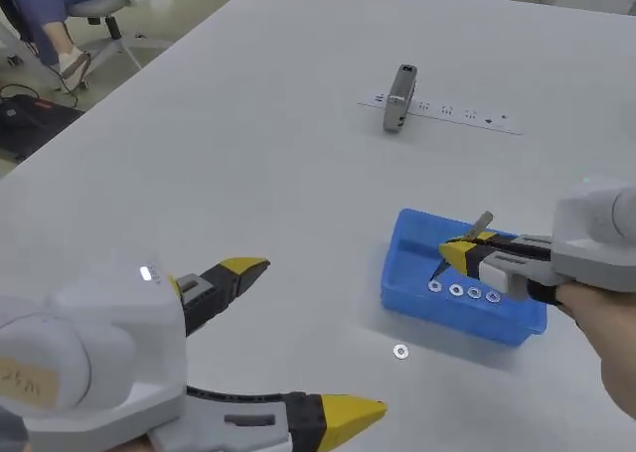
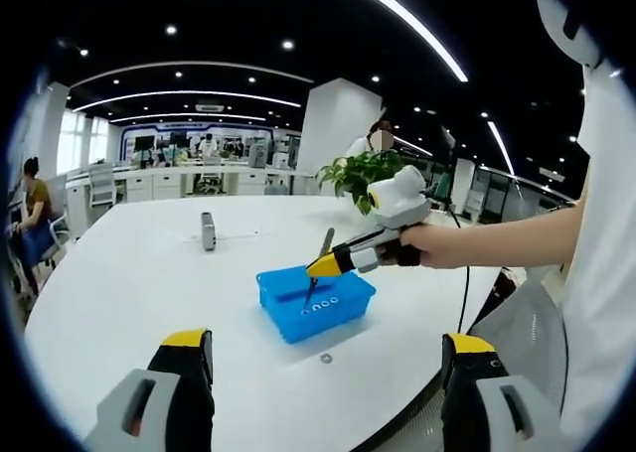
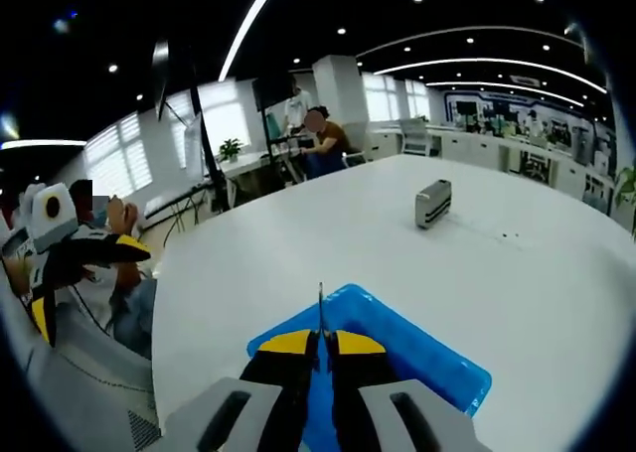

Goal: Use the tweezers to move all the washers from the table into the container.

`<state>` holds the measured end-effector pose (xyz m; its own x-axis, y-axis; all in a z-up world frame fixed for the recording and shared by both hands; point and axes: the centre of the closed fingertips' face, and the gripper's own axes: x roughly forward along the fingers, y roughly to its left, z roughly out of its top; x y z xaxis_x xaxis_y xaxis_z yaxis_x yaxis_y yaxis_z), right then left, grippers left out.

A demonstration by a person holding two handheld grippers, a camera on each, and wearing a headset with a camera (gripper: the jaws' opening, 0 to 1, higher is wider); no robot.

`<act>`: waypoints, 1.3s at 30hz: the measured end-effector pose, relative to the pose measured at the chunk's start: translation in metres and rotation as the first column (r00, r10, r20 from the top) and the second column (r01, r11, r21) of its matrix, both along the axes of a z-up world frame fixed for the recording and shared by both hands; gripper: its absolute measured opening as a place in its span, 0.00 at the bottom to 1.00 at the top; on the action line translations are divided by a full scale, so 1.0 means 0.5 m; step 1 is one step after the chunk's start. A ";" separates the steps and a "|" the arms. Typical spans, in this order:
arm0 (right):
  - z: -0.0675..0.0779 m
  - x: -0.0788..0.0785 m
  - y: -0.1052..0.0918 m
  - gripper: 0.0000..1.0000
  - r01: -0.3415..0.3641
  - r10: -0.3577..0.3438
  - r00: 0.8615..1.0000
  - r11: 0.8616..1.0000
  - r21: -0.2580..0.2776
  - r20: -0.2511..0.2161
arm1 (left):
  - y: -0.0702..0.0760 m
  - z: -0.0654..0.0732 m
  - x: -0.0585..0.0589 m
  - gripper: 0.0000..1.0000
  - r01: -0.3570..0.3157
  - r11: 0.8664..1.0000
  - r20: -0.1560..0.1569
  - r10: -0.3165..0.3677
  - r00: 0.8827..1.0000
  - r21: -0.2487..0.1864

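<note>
White and wide, the counter (image 1: pixel 248 164) lies under both tools in the head view. The right hand-held gripper (image 1: pixel 455 251) is shut tight on the tweezers (image 1: pixel 480 223). Right below its tips sits the blue container (image 1: pixel 417 298), and the thin end of the tweezers points down into it. Four washers (image 1: pixel 456 290) lie in a row inside the container, just under that thin end. One more washer (image 1: pixel 400 351) lies on the counter just outside the container, on the side nearer the left hand-held gripper (image 1: pixel 310 338). That one is wide open and holds nothing. Far past the right hand-held gripper a small grey box (image 1: pixel 400 96) rests on a white strip (image 1: pixel 467 116).

In the left gripper view, the left hand-held gripper's two jaws stand far apart. The washer (image 2: pixel 325 358) on the counter lies just ahead, between them. Behind it is the container (image 2: pixel 283 313), with the right hand-held gripper (image 2: pixel 320 266) and the tweezers (image 2: pixel 326 241) over it. A green plant (image 2: pixel 363 172) stands far behind.

In the right gripper view, the jaws squeeze the tweezers (image 3: pixel 320 308), which stick straight out ahead over the container (image 3: pixel 417 358). The grey box (image 3: pixel 433 203) lies far ahead. The left hand-held gripper (image 3: pixel 84 281) is off to the left, open.
</note>
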<state>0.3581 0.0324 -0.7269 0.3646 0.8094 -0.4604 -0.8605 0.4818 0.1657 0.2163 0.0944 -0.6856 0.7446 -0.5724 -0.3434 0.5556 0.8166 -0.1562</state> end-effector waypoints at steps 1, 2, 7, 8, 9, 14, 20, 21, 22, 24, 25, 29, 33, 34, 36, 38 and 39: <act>0.019 -0.006 0.001 0.03 -0.004 0.003 1.000 1.000 0.029 0.011 | -0.004 0.001 0.001 0.98 0.006 1.000 0.000 -0.006 1.000 -0.002; 0.031 -0.011 0.002 0.03 -0.005 0.004 1.000 0.999 0.048 0.015 | -0.007 0.001 0.002 0.98 0.009 1.000 0.001 -0.009 1.000 -0.001; 0.060 -0.055 0.011 0.03 -0.062 0.062 0.998 0.994 0.089 0.004 | -0.015 0.003 0.005 0.97 0.021 1.000 0.001 -0.021 1.000 -0.008; 0.054 -0.071 0.014 0.03 -0.090 0.091 0.996 0.993 0.078 -0.001 | -0.018 0.004 0.006 0.97 0.026 1.000 0.001 -0.026 1.000 -0.011; 0.047 -0.078 0.015 0.03 -0.099 0.100 0.995 0.993 0.070 -0.004 | -0.019 0.004 0.006 0.97 0.026 1.000 0.001 -0.026 1.000 -0.011; 0.009 -0.113 0.021 0.03 -0.131 0.135 0.989 0.989 0.061 -0.058 | -0.022 0.004 0.004 0.97 0.033 0.999 -0.005 -0.033 0.999 -0.012; -0.039 -0.144 0.031 0.03 -0.169 0.173 0.977 0.985 0.040 -0.126 | -0.019 0.000 0.001 0.97 0.031 0.999 -0.017 -0.031 0.999 -0.014; -0.047 -0.145 0.034 0.03 -0.172 0.174 0.976 0.985 0.031 -0.130 | -0.018 0.000 0.001 0.97 0.028 0.999 -0.021 -0.028 0.999 -0.019; -0.054 -0.145 0.034 0.03 -0.174 0.176 0.975 0.984 0.023 -0.136 | -0.017 -0.001 0.000 0.97 0.027 0.999 -0.021 -0.028 0.999 -0.020; -0.071 -0.143 0.032 0.03 -0.177 0.176 0.974 0.984 0.008 -0.144 | -0.014 -0.004 0.000 0.97 0.024 1.000 -0.023 -0.025 0.999 -0.016; -0.079 -0.144 0.031 0.03 -0.179 0.177 0.972 0.984 0.003 -0.153 | -0.014 -0.004 0.000 0.97 0.023 1.000 -0.026 -0.024 0.999 -0.016; -0.089 -0.140 0.029 0.03 -0.172 0.168 0.973 0.985 -0.008 -0.157 | -0.013 -0.005 0.000 0.97 0.021 1.000 -0.026 -0.022 0.999 -0.013; -0.092 -0.137 0.030 0.03 -0.180 0.175 0.973 0.984 -0.016 -0.148 | -0.008 -0.002 0.004 0.97 0.019 1.000 -0.009 -0.019 1.000 -0.008; -0.093 -0.135 0.032 0.03 -0.183 0.180 0.973 0.983 -0.008 -0.147 | -0.004 -0.002 0.007 0.97 0.016 1.000 0.003 -0.016 1.000 0.002; -0.101 -0.134 0.034 0.03 -0.192 0.187 0.971 0.981 -0.017 -0.146 | 0.002 -0.002 0.009 0.97 0.009 1.000 0.005 -0.009 1.000 0.005; -0.099 -0.137 0.039 0.03 -0.210 0.206 0.970 0.977 -0.020 -0.125 | 0.009 0.002 0.009 0.97 -0.011 1.000 0.008 0.011 1.000 -0.007; -0.102 -0.143 0.039 0.03 -0.228 0.222 0.967 0.973 -0.038 -0.124 | 0.011 0.005 0.007 0.97 -0.013 1.000 0.011 0.013 1.000 -0.016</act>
